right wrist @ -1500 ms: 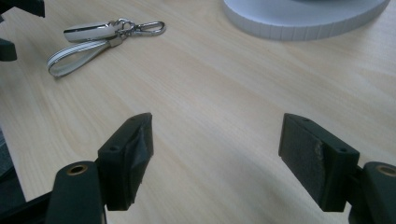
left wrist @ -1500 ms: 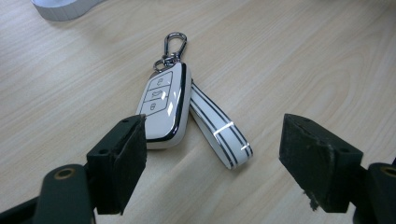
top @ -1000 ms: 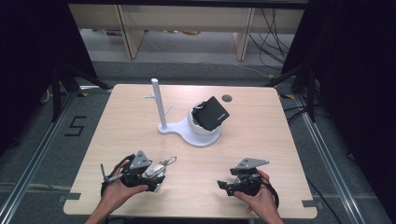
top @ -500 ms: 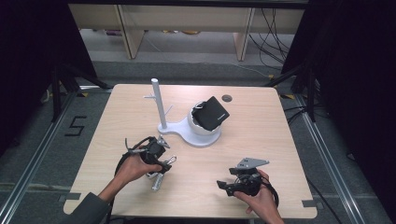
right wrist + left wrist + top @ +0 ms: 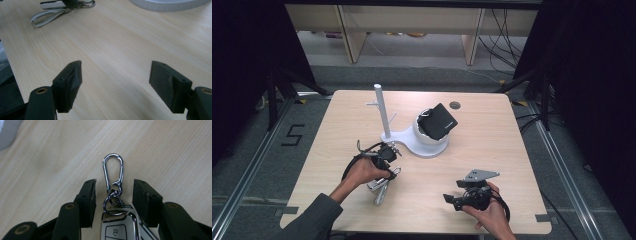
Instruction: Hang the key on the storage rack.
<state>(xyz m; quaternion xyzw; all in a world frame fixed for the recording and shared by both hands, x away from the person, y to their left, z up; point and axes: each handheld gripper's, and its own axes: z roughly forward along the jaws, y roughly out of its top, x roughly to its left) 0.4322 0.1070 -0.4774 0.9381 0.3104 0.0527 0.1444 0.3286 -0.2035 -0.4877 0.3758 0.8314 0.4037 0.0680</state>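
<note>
Listing 1 car key fob (image 5: 120, 226) with chrome trim, lying flat on the wooden table (image 5: 512, 145) at lower centre of the left gripper view. Attached: 1 small split ring, then 1 silver carabiner clip (image 5: 113, 173) reaching toward the upper centre of that view, flat on the wood. In the high view the fob assembly (image 5: 382, 189) lies left of centre in the lower half of the frame, with a pale strap loop trailing toward the bottom edge.

Left gripper (image 5: 113, 192): held in the person's left hand (image 5: 364, 172), pointing down over the fob. Its 2 black jaws stand either side of the ring and clip base, with a gap showing on each side; they have just been closing, the fob between them, the pads not yet pressing on it.

Right gripper (image 5: 116, 75): 2 jaws spread wide over bare wood, nothing between them. In the high view it sits at lower right of centre, in the person's right hand (image 5: 484, 212), well apart from the fob.

Other items: 1 white stand (image 5: 419, 142) with an upright post, at frame centre; 1 black box-shaped object (image 5: 439, 121) resting tilted on its rounded base. Fob, strap and clip also appear at the upper left of the right gripper view.
</note>
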